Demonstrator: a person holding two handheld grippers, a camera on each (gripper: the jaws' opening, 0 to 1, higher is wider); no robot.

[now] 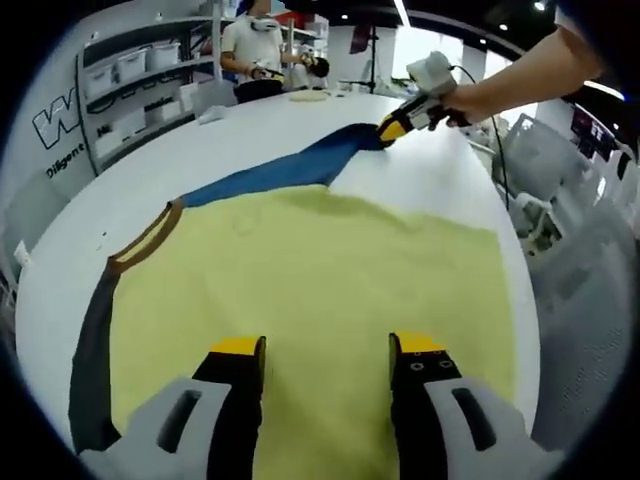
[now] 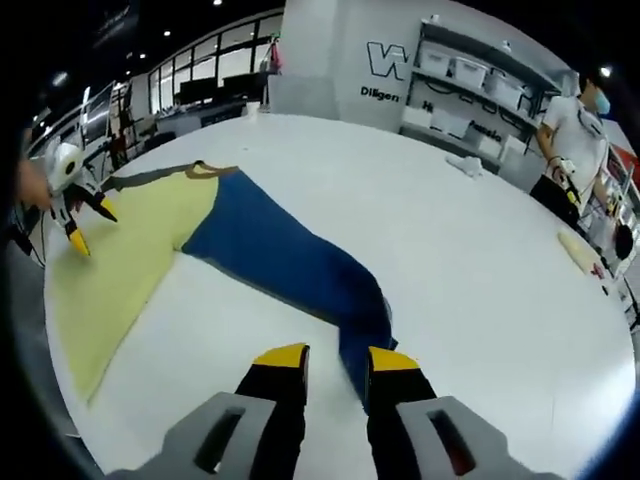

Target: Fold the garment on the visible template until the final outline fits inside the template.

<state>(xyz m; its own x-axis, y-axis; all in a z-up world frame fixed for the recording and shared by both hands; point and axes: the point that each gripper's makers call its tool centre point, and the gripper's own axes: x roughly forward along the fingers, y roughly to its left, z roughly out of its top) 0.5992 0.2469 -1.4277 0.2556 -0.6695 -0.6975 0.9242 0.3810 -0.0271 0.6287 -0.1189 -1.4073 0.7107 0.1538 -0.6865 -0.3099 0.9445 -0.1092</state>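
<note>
The garment [image 1: 310,290] lies spread on the white table [image 1: 420,175]: yellow body nearest my left gripper [image 1: 328,352], a dark grey sleeve [image 1: 90,350] along one edge, a brown collar [image 1: 150,235], and a blue sleeve [image 2: 290,260] stretched out across the table. No template outline is discernible in either view.

My left gripper hovers over the yellow body with its jaws wide apart and nothing between them. My right gripper [image 2: 325,362] sits at the cuff end of the blue sleeve, jaws narrowly parted; the cuff runs in beside them, but I cannot tell whether cloth is actually pinched. In the left gripper view it appears closed at the sleeve tip [image 1: 392,128].

Judgement: the fold is at an early stage, the sleeve not yet brought in.

Risks noted:
- A thin or one-layer grip at the cuff could slip when lifted, dropping the sleeve crooked.
- Pulling the sleeve with the body unpinned could drag the whole garment (the table looks smooth), shifting it off its reference position.
- A hurried carry could leave a wrinkle at the shoulder.
</note>
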